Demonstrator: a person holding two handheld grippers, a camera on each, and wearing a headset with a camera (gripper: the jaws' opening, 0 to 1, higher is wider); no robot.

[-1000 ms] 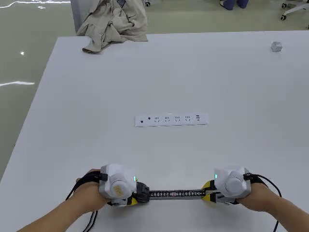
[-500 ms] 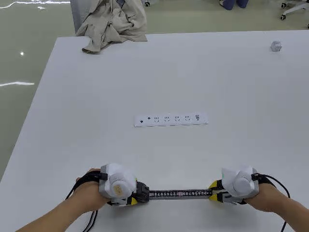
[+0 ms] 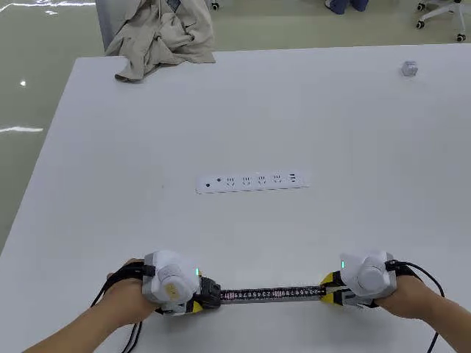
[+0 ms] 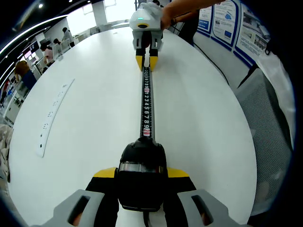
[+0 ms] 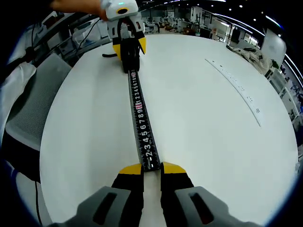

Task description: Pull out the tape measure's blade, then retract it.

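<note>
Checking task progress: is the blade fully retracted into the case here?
No, the numbered blade stretches from the case in the left claw to the right claw.

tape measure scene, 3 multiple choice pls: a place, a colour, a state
1. Power strip lies: A) on the table beyond the blade B) under the blade C) on the floor
2. Tape measure's case is: A) red B) black C) white
3. The blade is: A) fully retracted B) pulled out between both grippers C) lying loose
1 A, it lies mid-table, apart from the blade. 2 B, black in the left gripper. 3 B, the right gripper pinches its end.
</note>
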